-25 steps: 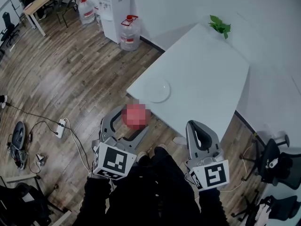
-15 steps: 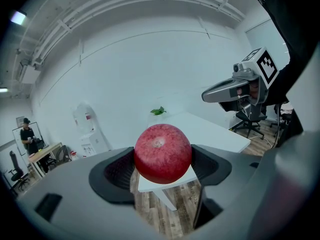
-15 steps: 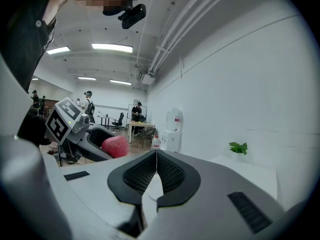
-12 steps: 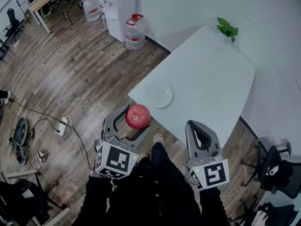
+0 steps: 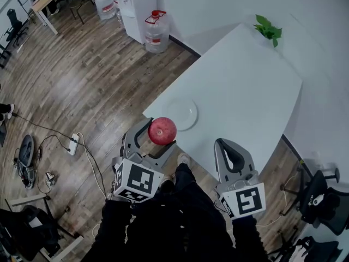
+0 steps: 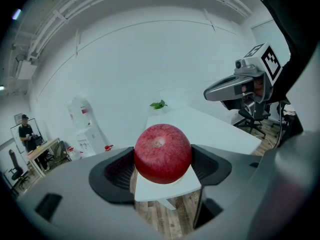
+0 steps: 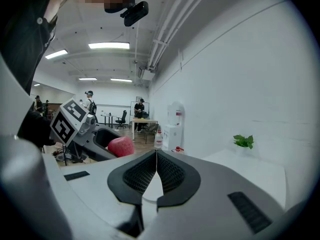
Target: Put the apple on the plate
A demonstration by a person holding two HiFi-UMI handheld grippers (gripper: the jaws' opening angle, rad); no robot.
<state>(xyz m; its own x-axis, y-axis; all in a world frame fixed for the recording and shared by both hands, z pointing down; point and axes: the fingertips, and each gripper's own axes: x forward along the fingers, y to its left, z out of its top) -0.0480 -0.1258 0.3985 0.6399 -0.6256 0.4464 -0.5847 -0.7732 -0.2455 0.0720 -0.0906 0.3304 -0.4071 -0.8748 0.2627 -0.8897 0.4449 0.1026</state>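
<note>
Red apple (image 5: pixel 162 131) clamped between the left gripper's (image 5: pixel 154 139) jaws, carried above the table (image 5: pixel 251 91) edge beside the white plate (image 5: pixel 182 114) for placement; right gripper (image 5: pixel 233 156) idle, jaws closed and empty.

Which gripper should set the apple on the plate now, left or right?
Left. The left gripper holds the apple close to the plate; the right gripper is shut on nothing.

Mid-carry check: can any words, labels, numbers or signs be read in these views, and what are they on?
No readable text in any view.
Black-and-white square pattern, no letters: left marker cube on the left gripper.
Same kind of pattern, no letters: right marker cube on the right gripper.
Reddish band, too small to read: water jug beside the dispenser.
</note>
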